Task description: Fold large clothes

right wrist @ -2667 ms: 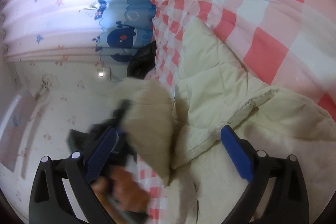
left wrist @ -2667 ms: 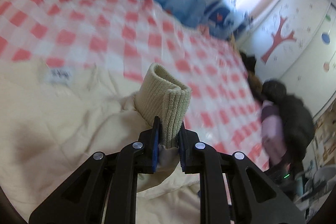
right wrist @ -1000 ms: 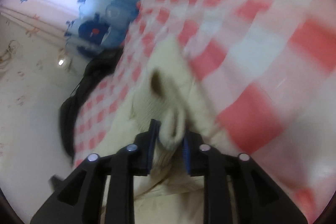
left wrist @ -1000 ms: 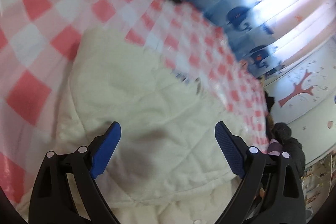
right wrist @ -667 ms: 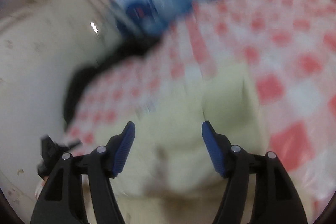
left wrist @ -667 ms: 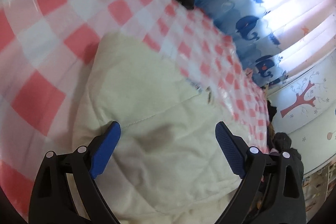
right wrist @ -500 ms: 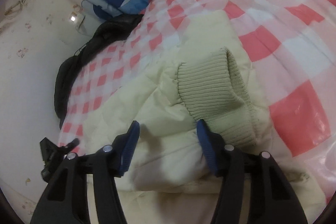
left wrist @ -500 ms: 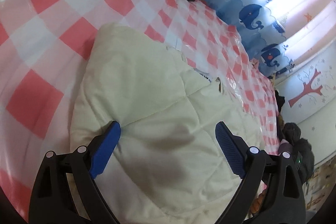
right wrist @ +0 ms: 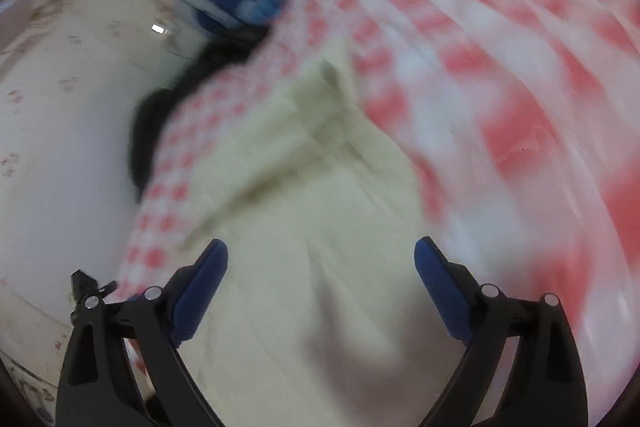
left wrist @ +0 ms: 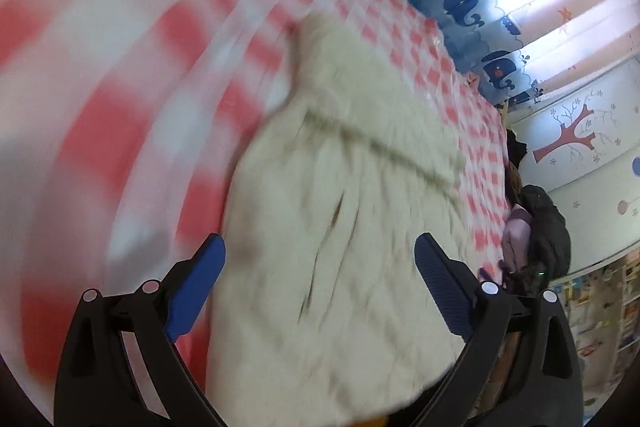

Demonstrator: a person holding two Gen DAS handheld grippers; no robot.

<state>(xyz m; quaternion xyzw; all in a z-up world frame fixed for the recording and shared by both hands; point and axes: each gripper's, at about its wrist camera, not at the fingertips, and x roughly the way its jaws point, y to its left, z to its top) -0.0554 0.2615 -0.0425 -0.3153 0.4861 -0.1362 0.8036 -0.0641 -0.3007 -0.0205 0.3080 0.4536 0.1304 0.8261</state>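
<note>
Pink-and-white checked cloth [left wrist: 120, 75] spread wide, filling both blurred views, with whale curtain [left wrist: 472, 7] at 1 o'clock in the left view and 11 o'clock in the right. Cream quilted jacket [left wrist: 340, 227] lying on the cloth, running from centre toward 6 o'clock in each view, a dark bundle [right wrist: 152, 131] off at 9 o'clock in the right one. Left gripper [left wrist: 318, 287] and right gripper [right wrist: 320, 287] both released over the jacket, jaws opening, blue pads apart and pressing on nothing.
</note>
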